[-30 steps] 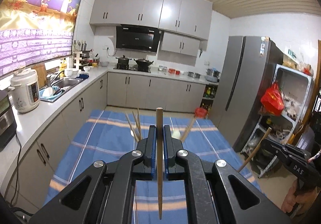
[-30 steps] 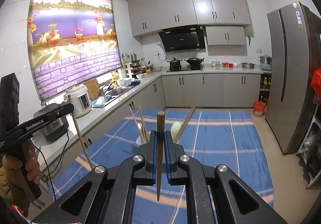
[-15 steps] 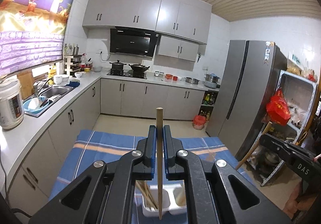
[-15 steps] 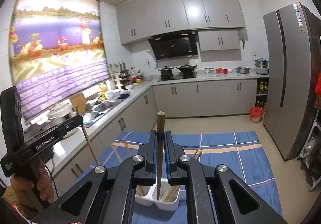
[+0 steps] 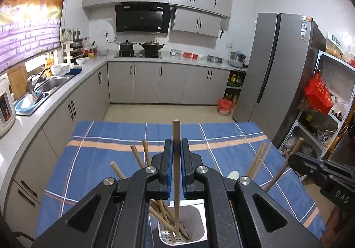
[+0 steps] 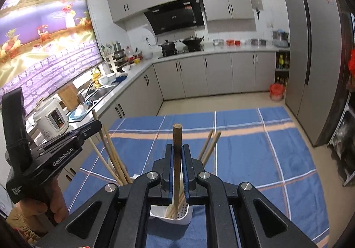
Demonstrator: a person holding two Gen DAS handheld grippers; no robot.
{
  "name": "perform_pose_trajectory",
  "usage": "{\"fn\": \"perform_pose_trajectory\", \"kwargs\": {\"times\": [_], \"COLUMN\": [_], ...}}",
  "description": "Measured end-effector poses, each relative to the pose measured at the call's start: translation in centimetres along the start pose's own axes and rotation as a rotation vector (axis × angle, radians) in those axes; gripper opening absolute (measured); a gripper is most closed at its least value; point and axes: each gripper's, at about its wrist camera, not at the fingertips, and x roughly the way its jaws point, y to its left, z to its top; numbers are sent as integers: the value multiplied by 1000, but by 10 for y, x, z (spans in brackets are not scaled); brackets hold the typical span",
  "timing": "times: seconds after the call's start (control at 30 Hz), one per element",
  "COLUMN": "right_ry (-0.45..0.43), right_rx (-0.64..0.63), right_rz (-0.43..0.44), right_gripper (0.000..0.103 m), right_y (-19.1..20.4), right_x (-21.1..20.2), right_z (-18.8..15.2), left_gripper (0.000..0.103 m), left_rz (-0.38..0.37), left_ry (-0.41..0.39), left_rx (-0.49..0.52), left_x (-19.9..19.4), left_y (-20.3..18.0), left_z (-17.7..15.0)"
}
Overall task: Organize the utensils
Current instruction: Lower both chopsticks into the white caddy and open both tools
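Chopsticks are what you hold in both hands: your left gripper (image 5: 176, 154) is clamped tight on one chopstick (image 5: 176, 159), which stands nearly upright between the blue-lined fingers (image 5: 169, 163), its top well above the fingertips and its lower end down inside the white holder (image 5: 200, 223) just below them. That end sits on or just above the perforated floor of a compartment, beside several other chopsticks (image 5: 162, 214) leaning there; contact cannot be confirmed. More sticks fan out to the left of your fingers, and another bunch rises to their right, near a pale spoon-like tip (image 5: 233, 174).

Your right gripper (image 6: 176, 154) is likewise closed hard on a second chopstick (image 6: 177, 159), also held upright, its lower end reaching into a compartment of the same white holder (image 6: 185, 218) directly under the fingertips, among sticks already resting there. Further sticks lean out to the left and right of those fingers.

The holder stands on a blue checked tablecloth (image 6: 255, 159) in a kitchen. Each gripper appears at the edge of the other's view, with your left hand (image 6: 55, 205) wrapped around its handle.
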Motion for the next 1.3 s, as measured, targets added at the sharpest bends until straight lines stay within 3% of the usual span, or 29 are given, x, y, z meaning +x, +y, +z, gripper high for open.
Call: {"fn": "perform_pose_trajectory", "kwargs": {"times": [0.53,1.3], "right_ry": [36,28], "right_rx": [46,63], "right_rz": [21,1], "right_gripper": [9,10], "right_y": [-10,-16], "right_x": [7,-1], "right_z": [-7,-7], "left_gripper": [7,10], "left_rz": [-17,63], "left_ry": [-2,46], "left_rx": [-11,14], "left_x": [-30,-46], "left_y": [3,-9], "left_z": [-5,-22]}}
